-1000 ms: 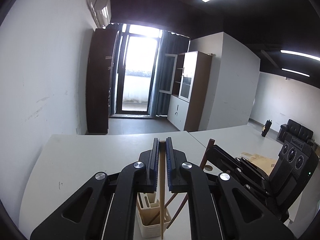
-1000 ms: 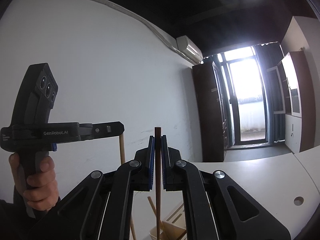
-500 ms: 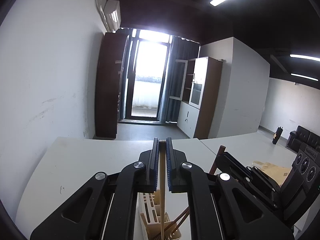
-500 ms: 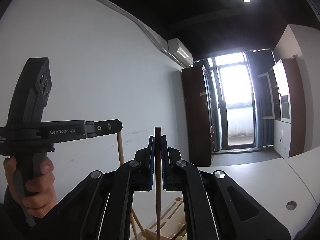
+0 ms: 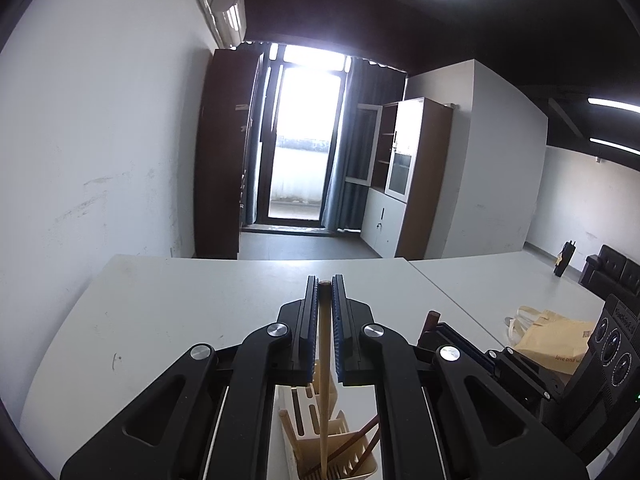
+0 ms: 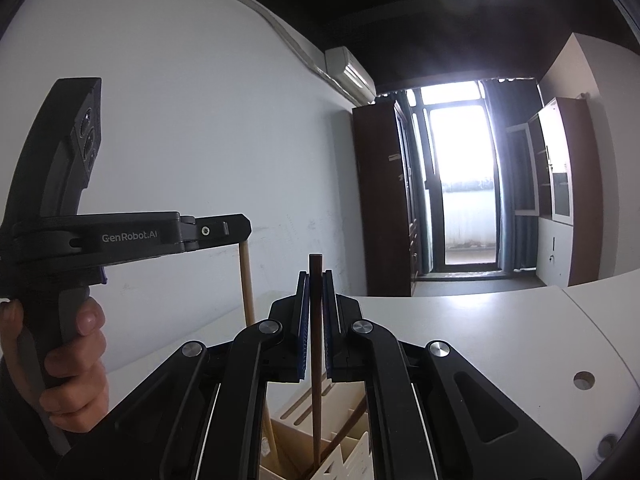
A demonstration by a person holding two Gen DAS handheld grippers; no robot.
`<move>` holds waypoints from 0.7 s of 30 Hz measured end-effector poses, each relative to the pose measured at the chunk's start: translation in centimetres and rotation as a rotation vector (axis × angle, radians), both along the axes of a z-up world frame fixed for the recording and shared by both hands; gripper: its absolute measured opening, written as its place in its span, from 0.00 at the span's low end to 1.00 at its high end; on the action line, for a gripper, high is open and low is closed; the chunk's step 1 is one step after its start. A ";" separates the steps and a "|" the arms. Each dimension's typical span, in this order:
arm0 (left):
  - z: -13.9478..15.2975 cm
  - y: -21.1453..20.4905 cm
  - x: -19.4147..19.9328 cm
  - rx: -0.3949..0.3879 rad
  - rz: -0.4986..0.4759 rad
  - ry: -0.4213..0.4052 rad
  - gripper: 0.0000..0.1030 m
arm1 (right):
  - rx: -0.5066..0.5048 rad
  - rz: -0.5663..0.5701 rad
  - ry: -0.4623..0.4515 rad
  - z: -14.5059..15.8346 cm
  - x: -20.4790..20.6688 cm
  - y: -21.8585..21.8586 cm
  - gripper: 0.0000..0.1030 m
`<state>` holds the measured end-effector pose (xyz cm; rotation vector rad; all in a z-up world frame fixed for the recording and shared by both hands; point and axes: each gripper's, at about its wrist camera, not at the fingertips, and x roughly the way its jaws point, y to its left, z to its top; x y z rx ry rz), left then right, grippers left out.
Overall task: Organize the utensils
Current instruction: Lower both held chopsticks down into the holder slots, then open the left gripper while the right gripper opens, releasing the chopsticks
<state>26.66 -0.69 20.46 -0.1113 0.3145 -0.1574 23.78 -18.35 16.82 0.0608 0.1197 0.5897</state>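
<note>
Above the holder (image 5: 352, 456), both tongs (image 5: 325, 286) (image 6: 315, 276) clamp upright chopsticks (image 5: 323, 360) (image 6: 315, 340).

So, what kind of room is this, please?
Probably an office or meeting room, not a kitchen: large white tables pushed together, a tall cabinet with glass doors, a black sofa by the far wall, and a wall air conditioner.

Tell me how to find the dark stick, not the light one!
Look at the white table, then the cream holder at its near edge. The right gripper is shut on the dark stick, which stands upright over the holder. The stick beside it, in the left gripper, is pale wood.
</note>
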 end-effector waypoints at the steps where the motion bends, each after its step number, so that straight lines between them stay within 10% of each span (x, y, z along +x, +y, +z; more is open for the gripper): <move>1: -0.3 0.0 0.1 0.001 -0.002 0.008 0.06 | 0.000 -0.001 0.006 -0.2 0.0 0.0 0.07; 21: -5.6 1.0 1.5 0.031 0.007 0.130 0.06 | -0.064 -0.013 0.065 -2.4 0.0 1.4 0.07</move>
